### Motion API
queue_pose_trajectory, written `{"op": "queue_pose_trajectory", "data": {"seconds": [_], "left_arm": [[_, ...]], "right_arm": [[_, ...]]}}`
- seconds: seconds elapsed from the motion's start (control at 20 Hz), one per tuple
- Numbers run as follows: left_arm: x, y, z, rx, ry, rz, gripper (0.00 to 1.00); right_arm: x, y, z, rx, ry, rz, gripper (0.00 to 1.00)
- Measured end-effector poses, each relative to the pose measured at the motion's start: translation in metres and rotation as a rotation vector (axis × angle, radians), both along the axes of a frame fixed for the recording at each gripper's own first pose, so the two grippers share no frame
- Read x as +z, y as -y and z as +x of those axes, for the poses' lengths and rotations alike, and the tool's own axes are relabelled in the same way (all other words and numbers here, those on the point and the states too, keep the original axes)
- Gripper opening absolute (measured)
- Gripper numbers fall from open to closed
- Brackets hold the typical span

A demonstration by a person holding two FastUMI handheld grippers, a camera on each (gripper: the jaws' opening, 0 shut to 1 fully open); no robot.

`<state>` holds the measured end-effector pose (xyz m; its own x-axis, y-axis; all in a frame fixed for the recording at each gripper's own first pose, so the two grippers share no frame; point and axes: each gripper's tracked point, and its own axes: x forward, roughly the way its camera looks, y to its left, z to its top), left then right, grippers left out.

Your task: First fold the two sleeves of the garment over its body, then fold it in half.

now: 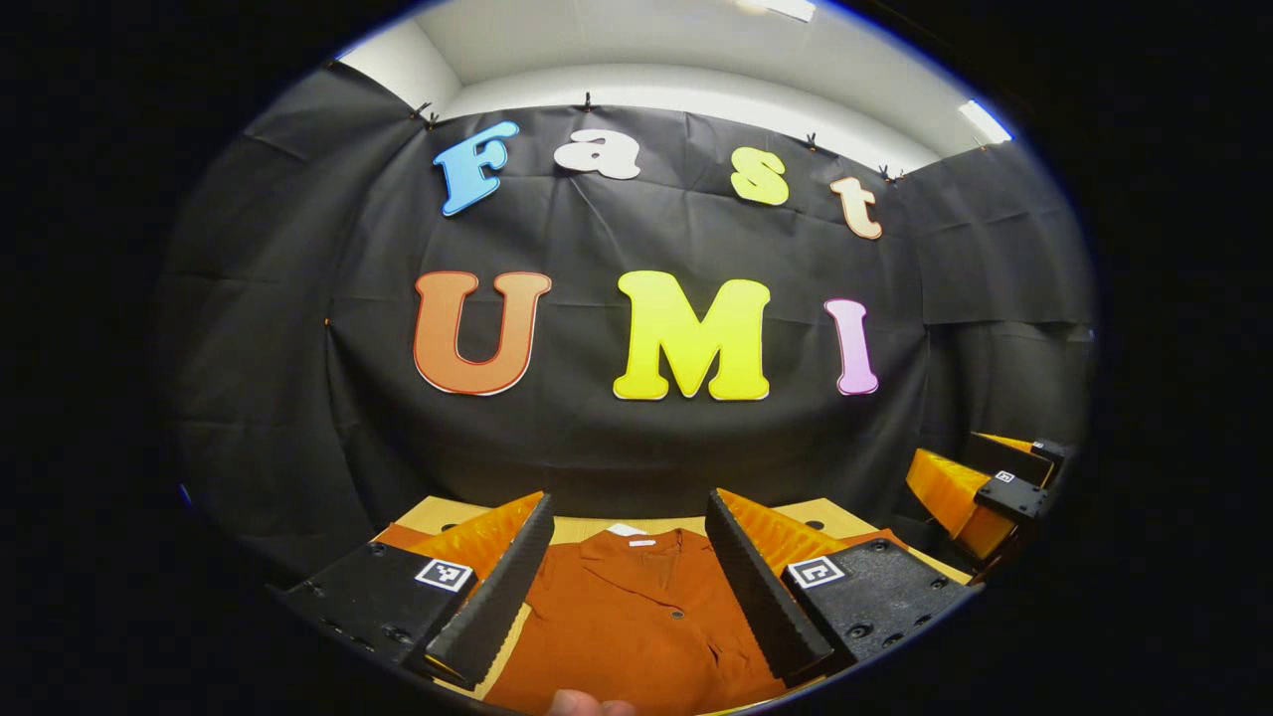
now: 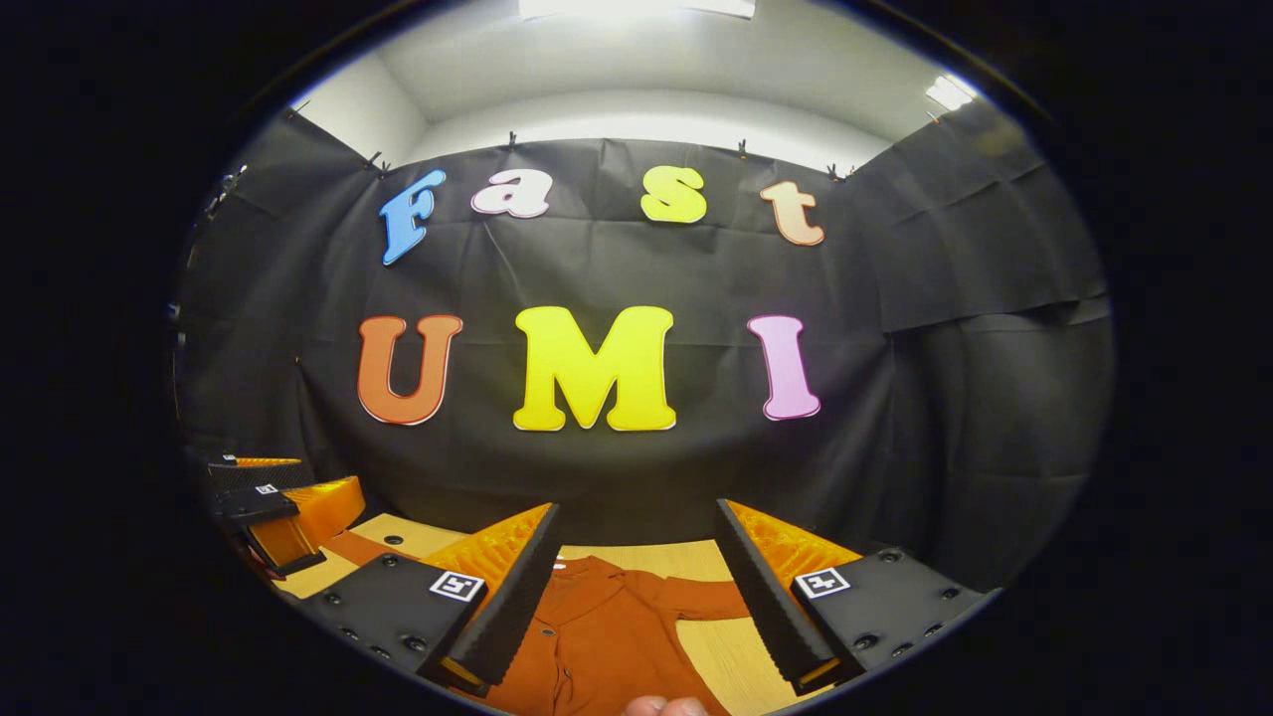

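A rust-orange button-front garment (image 1: 627, 626) lies flat on a light wooden table (image 1: 438, 513), collar toward the far wall. In the left gripper view, my left gripper (image 1: 629, 537) hovers above its chest, open, nothing between the fingers. The right gripper view has the same garment (image 2: 607, 636) lower left, with one sleeve (image 2: 711, 599) stretched out to the right over the table (image 2: 646, 559). My right gripper (image 2: 636, 542) is open above that sleeve side and holds nothing. Each view catches the other gripper off to the side: right gripper (image 1: 985, 487), left gripper (image 2: 278, 502).
Black cloth wall (image 1: 636, 438) rises straight behind the table's far edge. A fingertip (image 1: 587, 704) pokes in at the bottom of the left gripper view, and another fingertip (image 2: 661, 706) at the bottom of the right gripper view.
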<state>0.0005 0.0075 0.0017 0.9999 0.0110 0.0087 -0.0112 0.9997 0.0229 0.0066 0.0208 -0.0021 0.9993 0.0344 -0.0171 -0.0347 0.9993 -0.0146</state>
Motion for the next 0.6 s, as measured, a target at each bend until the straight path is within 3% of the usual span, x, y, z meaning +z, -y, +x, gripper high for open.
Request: {"op": "queue_pose_trajectory", "data": {"seconds": [0.6], "left_arm": [[0.003,-0.014,0.007,0.039,0.003,-0.002,0.99]], "right_arm": [[-0.004,0.004,0.010,-0.001,-0.013,0.001,0.95]]}}
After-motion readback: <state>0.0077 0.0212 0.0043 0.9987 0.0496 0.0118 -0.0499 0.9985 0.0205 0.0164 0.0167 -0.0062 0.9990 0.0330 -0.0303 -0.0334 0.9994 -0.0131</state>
